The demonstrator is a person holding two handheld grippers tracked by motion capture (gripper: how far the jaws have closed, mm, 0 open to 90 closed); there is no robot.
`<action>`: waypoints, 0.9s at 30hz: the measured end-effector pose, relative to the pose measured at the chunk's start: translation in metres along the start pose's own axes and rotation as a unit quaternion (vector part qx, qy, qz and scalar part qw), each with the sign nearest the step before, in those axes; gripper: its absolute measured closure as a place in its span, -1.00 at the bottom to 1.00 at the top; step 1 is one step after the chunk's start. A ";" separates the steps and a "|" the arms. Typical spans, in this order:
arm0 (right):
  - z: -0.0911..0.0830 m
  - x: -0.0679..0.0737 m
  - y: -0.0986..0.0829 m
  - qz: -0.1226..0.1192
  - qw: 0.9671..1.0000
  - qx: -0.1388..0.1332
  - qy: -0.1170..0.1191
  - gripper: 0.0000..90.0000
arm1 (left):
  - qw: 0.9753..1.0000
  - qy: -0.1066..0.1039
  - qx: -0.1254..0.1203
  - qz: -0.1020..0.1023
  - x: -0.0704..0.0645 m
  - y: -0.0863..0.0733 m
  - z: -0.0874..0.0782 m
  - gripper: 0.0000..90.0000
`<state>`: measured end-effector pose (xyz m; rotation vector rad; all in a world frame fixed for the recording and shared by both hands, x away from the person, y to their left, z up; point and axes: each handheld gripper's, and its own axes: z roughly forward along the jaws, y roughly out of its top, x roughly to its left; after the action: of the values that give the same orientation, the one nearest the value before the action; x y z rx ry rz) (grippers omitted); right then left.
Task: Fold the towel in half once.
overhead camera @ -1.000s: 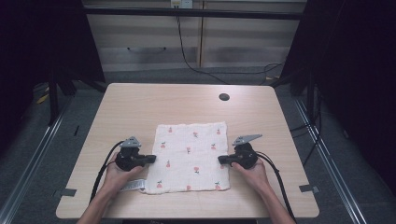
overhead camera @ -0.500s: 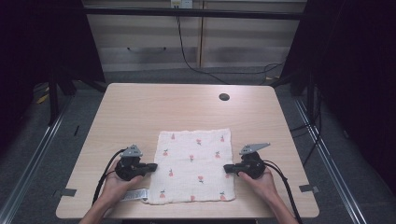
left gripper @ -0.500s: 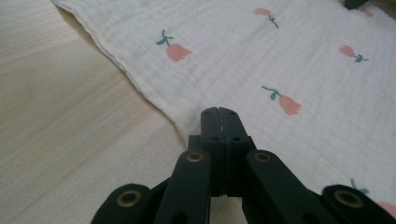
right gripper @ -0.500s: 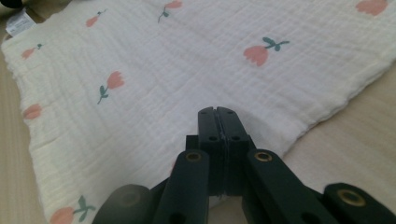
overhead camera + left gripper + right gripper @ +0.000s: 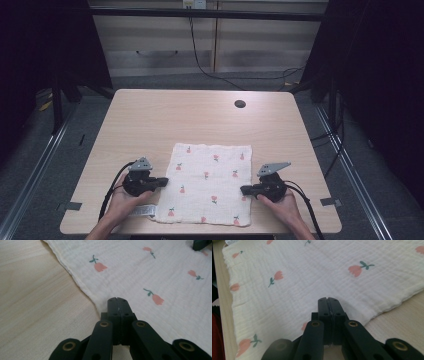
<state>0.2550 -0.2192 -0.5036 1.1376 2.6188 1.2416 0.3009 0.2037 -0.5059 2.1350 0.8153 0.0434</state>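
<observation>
The cloth [image 5: 209,183], white with small pink flowers, lies flat and open on the near half of the worktop [image 5: 165,120], its front edge close to the worktop's near edge and a small label sticking out at its near left corner. The left tool [image 5: 161,182] meets the cloth's left edge about halfway along, and the right tool [image 5: 245,190] meets the right edge opposite it. In the left gripper view the jaws are pressed tight together with their tips at the cloth's hem; whether any fabric is caught between them cannot be told. The right gripper view shows the same: jaws fully closed, tips over the cloth's edge, any pinch hidden. The work in hand looks like placing or smoothing the cloth from both sides, perhaps ahead of a fold. To do it well, both hands should move together and at the same height, so the cloth stays square and does not bunch in the middle. If the edges are to be lifted, each tool needs a sure bite on the hem first, taking one layer only. A round hole [image 5: 240,104] sits well beyond, near the far edge.
</observation>
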 end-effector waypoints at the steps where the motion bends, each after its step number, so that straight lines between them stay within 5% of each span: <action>1: 0.000 0.000 0.001 -0.002 1.000 -0.001 0.001 0.93 | 1.000 0.001 0.003 0.006 -0.001 0.000 -0.001 1.00; 10: -0.005 -0.023 0.023 0.012 0.998 -0.055 -0.017 0.87 | 1.000 -0.001 0.010 0.008 -0.001 0.001 -0.001 0.97; 15: -0.005 -0.035 0.033 0.010 0.998 -0.061 -0.033 0.85 | 1.000 -0.006 0.012 0.022 -0.001 0.002 -0.002 0.87; 22: -0.007 -0.062 0.053 0.021 0.995 -0.080 -0.048 0.84 | 1.000 -0.013 -0.006 0.016 0.000 0.008 -0.001 0.84; 27: 0.000 -0.078 0.067 0.024 0.995 -0.064 -0.067 0.79 | 1.000 -0.005 0.006 0.020 0.001 0.005 0.001 0.84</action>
<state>0.3527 -0.2404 -0.4787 1.2236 2.3918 1.2726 0.3049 0.2012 -0.5037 2.1620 0.7698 0.0490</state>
